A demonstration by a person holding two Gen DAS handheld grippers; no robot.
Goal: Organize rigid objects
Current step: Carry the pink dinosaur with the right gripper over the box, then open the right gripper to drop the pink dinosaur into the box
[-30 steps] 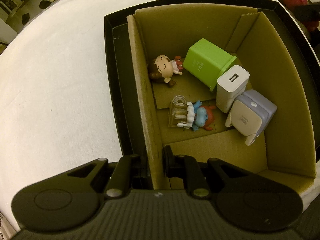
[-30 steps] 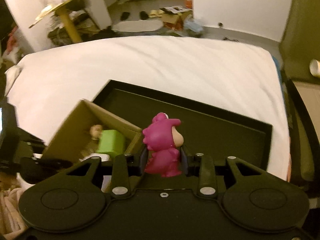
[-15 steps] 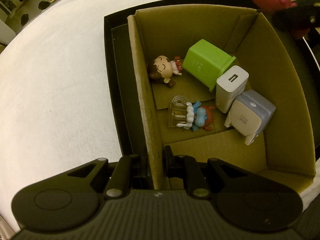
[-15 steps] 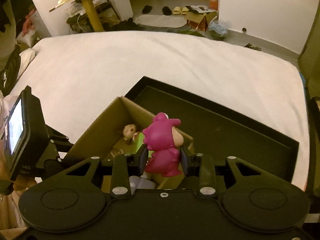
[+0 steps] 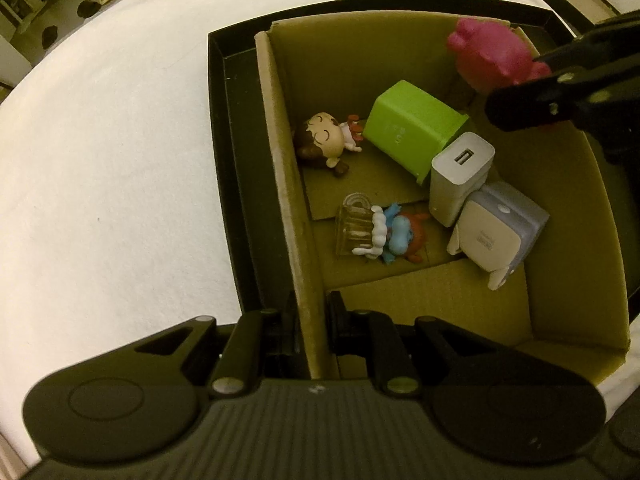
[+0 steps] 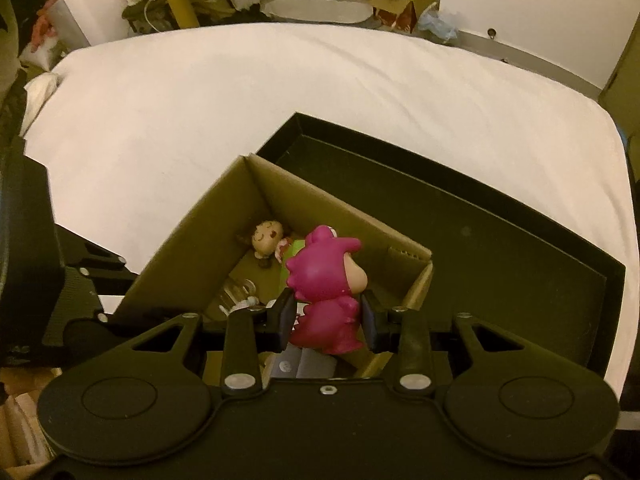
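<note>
My left gripper (image 5: pixel 310 320) is shut on the left wall of a cardboard box (image 5: pixel 288 208). Inside lie a brown-haired doll (image 5: pixel 324 142), a green block (image 5: pixel 412 128), a white charger (image 5: pixel 460 178), a grey-cream adapter (image 5: pixel 496 236) and a blue figure with a clear piece (image 5: pixel 380 234). My right gripper (image 6: pixel 328 322) is shut on a magenta dinosaur figure (image 6: pixel 326 276) and holds it above the box's far right corner; the figure also shows in the left wrist view (image 5: pixel 490 54). The doll (image 6: pixel 266 240) shows below it.
The box (image 6: pixel 224 248) stands at the left end of a black tray (image 6: pixel 500 248) on a white bed sheet (image 6: pixel 240 92). Beyond the bed are a rug, slippers and cluttered furniture on the floor.
My right gripper has carried the magenta figure leftward from over the tray to over the box. The left gripper has kept its hold on the box wall.
</note>
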